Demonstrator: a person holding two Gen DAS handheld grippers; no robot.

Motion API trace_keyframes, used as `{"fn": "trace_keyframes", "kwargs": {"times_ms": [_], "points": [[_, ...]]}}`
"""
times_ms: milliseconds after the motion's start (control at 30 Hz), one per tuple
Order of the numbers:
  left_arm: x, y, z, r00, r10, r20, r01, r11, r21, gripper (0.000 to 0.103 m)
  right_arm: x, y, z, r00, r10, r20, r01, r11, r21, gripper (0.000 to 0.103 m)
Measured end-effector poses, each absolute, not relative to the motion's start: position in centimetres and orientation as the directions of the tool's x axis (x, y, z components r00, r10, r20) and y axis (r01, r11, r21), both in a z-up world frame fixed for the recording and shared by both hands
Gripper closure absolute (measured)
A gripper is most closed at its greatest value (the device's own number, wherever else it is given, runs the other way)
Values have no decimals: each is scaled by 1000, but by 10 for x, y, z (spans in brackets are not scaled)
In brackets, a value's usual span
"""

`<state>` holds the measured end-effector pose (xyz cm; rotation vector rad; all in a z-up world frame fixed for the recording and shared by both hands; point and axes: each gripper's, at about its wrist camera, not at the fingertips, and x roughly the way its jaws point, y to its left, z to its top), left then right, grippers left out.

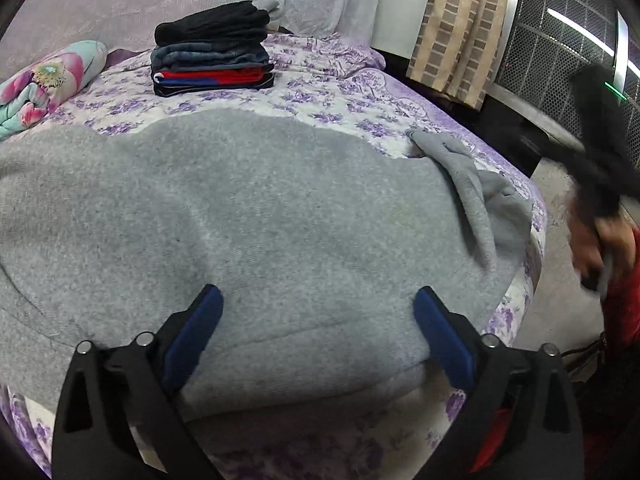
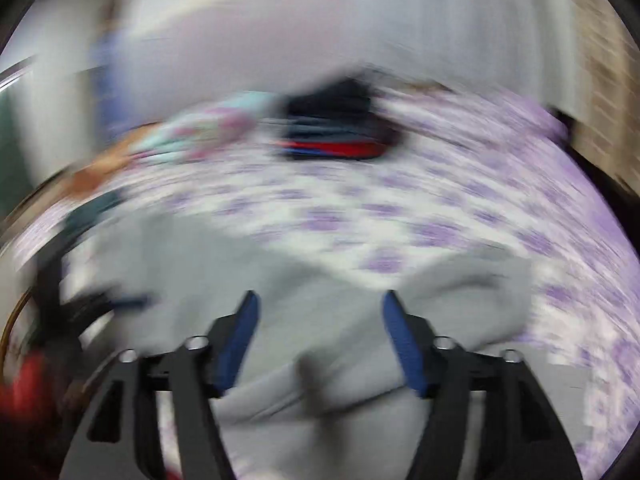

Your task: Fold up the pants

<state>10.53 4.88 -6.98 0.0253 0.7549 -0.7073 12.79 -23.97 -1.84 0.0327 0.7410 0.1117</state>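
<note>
While hanging over grey pants [image 1: 248,216] spread on the floral bed [image 1: 320,92], left claw [image 1: 318,308] gaping wide, right claw [image 2: 316,312] spread too, gripping nothing.

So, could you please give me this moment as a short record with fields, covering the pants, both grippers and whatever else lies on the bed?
garment: grey pants spread flat on the bed, one bunched end at the right
surface: purple floral bedspread
left gripper: open, over the near edge of the pants, holding nothing
right gripper: open, above grey fabric; view heavily motion-blurred
stack: folded clothes, black on top, then denim, red and blue below, at the far side of the bed
other: rolled floral quilt at far left
</note>
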Motion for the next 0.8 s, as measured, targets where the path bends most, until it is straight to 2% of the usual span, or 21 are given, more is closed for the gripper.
{"fn": "trace_keyframes", "kwargs": {"times_ms": [100,167,267,333,367,400,467,533,633,700,767,800], "points": [[101,49,-69,530,-576,-622,598,774,-208,8,180,-267,-35,625,59,-778,70,989,132,21],[102,47,-69,530,-581,-618,599,772,-212,8,211,-271,-49,549,-50,-834,161,986,47,19],[101,48,-69,529,-586,-614,602,769,-215,8,228,-267,-74,472,-171,-865,174,980,-99,18],[100,48,-69,529,-590,-610,605,766,-217,8,230,-266,-91,450,-184,-874,153,980,-128,26],[100,49,-69,528,-596,-605,607,763,-221,8,225,-268,-93,462,-175,-869,146,982,-120,47],[100,51,-69,526,-601,-602,610,760,-226,8,218,-272,-87,488,-150,-860,147,985,-89,68],[99,53,-69,522,-612,-594,613,754,-238,8,198,-284,-70,554,-50,-831,154,987,44,91],[101,55,-68,517,-620,-590,614,749,-249,8,159,-302,-40,663,58,-747,152,966,210,92],[102,56,-68,513,-629,-584,612,745,-264,8,68,-338,-18,798,108,-593,161,910,383,92],[102,56,-68,513,-629,-584,612,745,-265,8,24,-367,-35,820,108,-562,214,853,477,92],[102,55,-68,512,-627,-587,612,746,-263,8,-4,-387,-62,812,119,-571,267,795,545,91],[103,55,-68,511,-625,-590,611,747,-262,8,-15,-391,-80,794,149,-589,283,767,576,87]]}}
